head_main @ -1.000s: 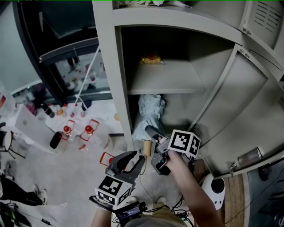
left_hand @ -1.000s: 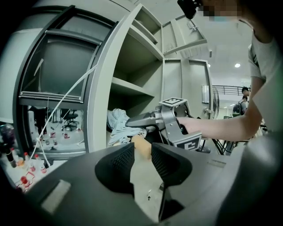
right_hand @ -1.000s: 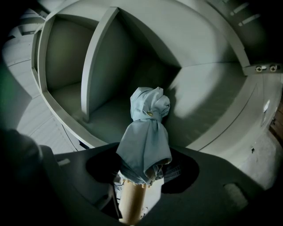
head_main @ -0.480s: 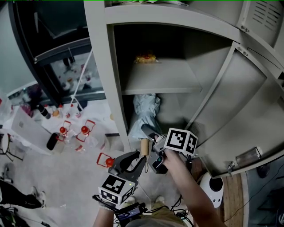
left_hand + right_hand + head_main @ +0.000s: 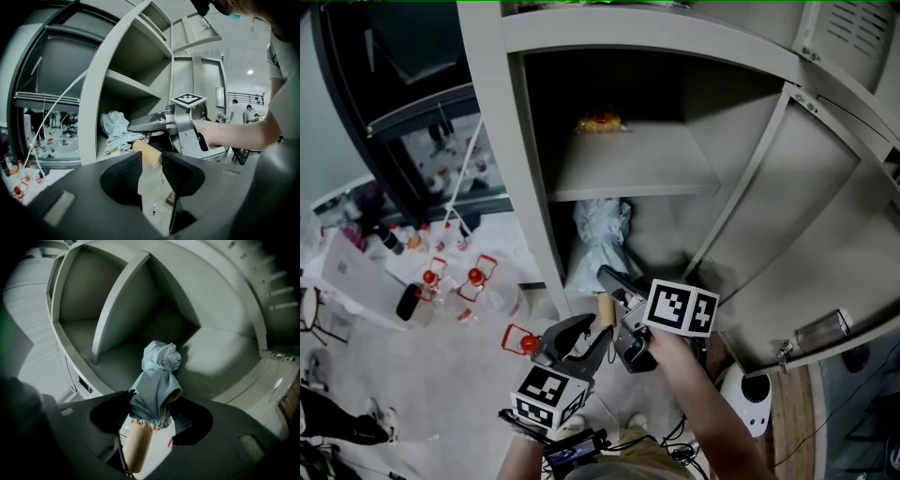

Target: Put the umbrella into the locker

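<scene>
– At the back of the lower compartment, what is hard to make out?
– The far end of the umbrella (image 5: 598, 234): its pale blue cloth bunches up in shadow there. A yellow object (image 5: 600, 122) on the shelf (image 5: 637, 169) above is too small to identify. The compartment over that is cut off by the head view's top edge.
– And the setting?
– A grey metal locker (image 5: 492, 150), its door (image 5: 806, 225) swung open to the right, stands on a pale floor (image 5: 422, 375). Red-capped bottles (image 5: 474, 277) stand on that floor to its left, below a dark-framed glass cabinet (image 5: 412, 122).
– Where does the umbrella lie?
– On the lower compartment's floor, cloth inside, its tan handle (image 5: 605, 309) jutting out past the front edge.
– How are the hands posed?
– Both grippers reach toward the locker's opening. The right gripper (image 5: 611, 281) straddles the umbrella where cloth meets handle. Its jaws stand wide and have just been opening, with the folded cloth filling the gap between them. The left gripper (image 5: 589, 333), lower and to the left, has its jaws a little apart, also just opened further, with nothing between them. The handle's end lies just ahead of its fingertips.
</scene>
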Action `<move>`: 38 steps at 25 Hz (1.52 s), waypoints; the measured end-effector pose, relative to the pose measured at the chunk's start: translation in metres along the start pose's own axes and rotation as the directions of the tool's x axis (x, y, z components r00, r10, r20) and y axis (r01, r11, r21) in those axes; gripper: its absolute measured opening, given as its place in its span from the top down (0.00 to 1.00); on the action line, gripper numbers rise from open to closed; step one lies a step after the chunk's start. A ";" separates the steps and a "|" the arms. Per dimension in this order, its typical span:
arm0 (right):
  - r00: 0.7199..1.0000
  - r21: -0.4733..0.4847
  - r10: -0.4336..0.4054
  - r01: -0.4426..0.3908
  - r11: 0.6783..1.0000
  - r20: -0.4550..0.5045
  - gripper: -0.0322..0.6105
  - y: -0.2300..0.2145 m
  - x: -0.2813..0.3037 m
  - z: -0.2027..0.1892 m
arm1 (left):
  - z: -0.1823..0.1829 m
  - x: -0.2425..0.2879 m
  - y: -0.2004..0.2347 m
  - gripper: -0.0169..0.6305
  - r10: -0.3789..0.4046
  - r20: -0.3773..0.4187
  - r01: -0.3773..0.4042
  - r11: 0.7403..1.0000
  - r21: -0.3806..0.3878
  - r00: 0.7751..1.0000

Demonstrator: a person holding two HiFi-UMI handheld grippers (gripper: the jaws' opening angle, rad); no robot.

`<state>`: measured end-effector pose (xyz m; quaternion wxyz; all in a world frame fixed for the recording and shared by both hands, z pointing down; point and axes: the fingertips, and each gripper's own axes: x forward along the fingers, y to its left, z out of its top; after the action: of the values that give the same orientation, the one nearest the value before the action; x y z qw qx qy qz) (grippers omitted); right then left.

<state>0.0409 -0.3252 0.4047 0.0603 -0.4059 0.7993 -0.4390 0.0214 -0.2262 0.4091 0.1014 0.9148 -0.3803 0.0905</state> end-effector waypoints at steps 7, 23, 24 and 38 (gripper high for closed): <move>1.000 -0.169 -0.010 0.011 0.986 0.003 0.63 0.003 -0.025 -0.003 | 0.004 0.008 0.000 0.75 0.018 -0.001 -0.018 1.000 0.024 1.000; 0.973 -0.480 -0.160 0.222 0.849 0.167 0.96 -0.009 -0.094 0.002 | 0.022 0.045 0.037 0.83 0.089 0.012 -0.090 0.995 0.051 0.996; 0.971 -0.480 -0.168 0.230 0.846 0.169 0.96 -0.011 -0.097 0.001 | 0.023 0.049 0.038 0.83 0.088 0.012 -0.089 0.995 0.053 0.996; 0.953 -0.510 -0.209 0.295 0.808 0.220 0.95 -0.024 -0.121 0.001 | 0.032 0.067 0.037 0.92 0.069 0.027 -0.071 0.995 0.075 0.997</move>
<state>0.1357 -0.2479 0.3908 -0.0536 -0.5415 0.8217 -0.1695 0.0445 -0.3056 0.3992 0.0588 0.9052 -0.4096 0.0971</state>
